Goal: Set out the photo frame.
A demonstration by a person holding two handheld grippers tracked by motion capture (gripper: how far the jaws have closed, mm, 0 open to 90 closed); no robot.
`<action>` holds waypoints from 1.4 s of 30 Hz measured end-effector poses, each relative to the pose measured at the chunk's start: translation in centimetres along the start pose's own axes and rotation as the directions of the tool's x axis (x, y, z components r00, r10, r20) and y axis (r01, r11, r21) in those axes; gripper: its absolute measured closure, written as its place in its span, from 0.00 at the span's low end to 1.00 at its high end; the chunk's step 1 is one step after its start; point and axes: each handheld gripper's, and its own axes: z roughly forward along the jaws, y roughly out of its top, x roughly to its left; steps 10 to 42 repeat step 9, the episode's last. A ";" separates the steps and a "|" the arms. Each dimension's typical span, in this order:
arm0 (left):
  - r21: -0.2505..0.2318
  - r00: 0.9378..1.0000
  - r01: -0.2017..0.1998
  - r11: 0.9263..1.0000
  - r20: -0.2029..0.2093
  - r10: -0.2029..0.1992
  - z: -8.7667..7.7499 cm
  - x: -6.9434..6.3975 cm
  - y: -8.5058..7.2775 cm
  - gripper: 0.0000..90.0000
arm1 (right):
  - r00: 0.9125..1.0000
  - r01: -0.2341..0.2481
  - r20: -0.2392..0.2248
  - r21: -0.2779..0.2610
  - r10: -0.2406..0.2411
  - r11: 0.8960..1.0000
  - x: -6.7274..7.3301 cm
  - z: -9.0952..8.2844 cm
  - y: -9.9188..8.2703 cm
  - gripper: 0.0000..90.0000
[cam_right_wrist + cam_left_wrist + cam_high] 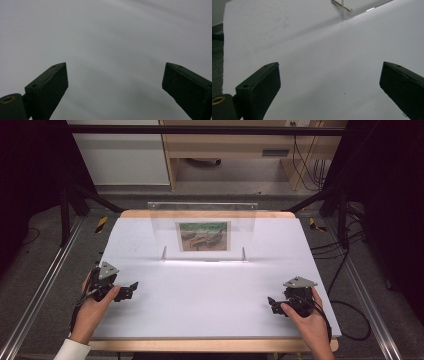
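Observation:
A clear acrylic frame (202, 232) stands upright at the back middle of the white table (210, 285), holding a small picture (203, 236) of boats. One of its metal standoff pins (341, 6) appears at the top of the left gripper view. My left gripper (131, 289) rests near the table's left front, held by a hand, jaws wide apart with nothing between them. My right gripper (271, 304) sits at the right front, also open and empty. In the left gripper view (329, 80) and the right gripper view (115, 80) only bare white tabletop lies between the jaws.
The table has a wooden rim (210, 214) at the back. Metal rails (45, 280) run along both sides, with cables (345, 270) on the floor at the right. A wooden cabinet (235, 150) stands behind the table.

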 end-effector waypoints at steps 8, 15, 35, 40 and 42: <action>0.013 1.000 0.011 1.000 -0.018 -0.011 0.3 -0.3 -0.2 0.05 | 1.000 -0.018 -0.020 0.020 0.018 1.000 0.2 0.3 0.0 0.09; 0.012 1.000 0.009 1.000 -0.018 -0.009 0.3 -0.3 -0.1 0.05 | 1.000 -0.017 -0.018 0.020 0.018 1.000 0.3 0.3 0.0 0.09; 0.012 1.000 0.009 1.000 -0.018 -0.009 0.3 -0.3 -0.1 0.05 | 1.000 -0.017 -0.018 0.020 0.018 1.000 0.3 0.3 0.0 0.09; 0.012 1.000 0.009 1.000 -0.018 -0.009 0.3 -0.3 -0.1 0.05 | 1.000 -0.017 -0.018 0.020 0.018 1.000 0.3 0.3 0.0 0.09; 0.012 1.000 0.009 1.000 -0.018 -0.009 0.3 -0.3 -0.1 0.05 | 1.000 -0.017 -0.018 0.020 0.018 1.000 0.3 0.3 0.0 0.09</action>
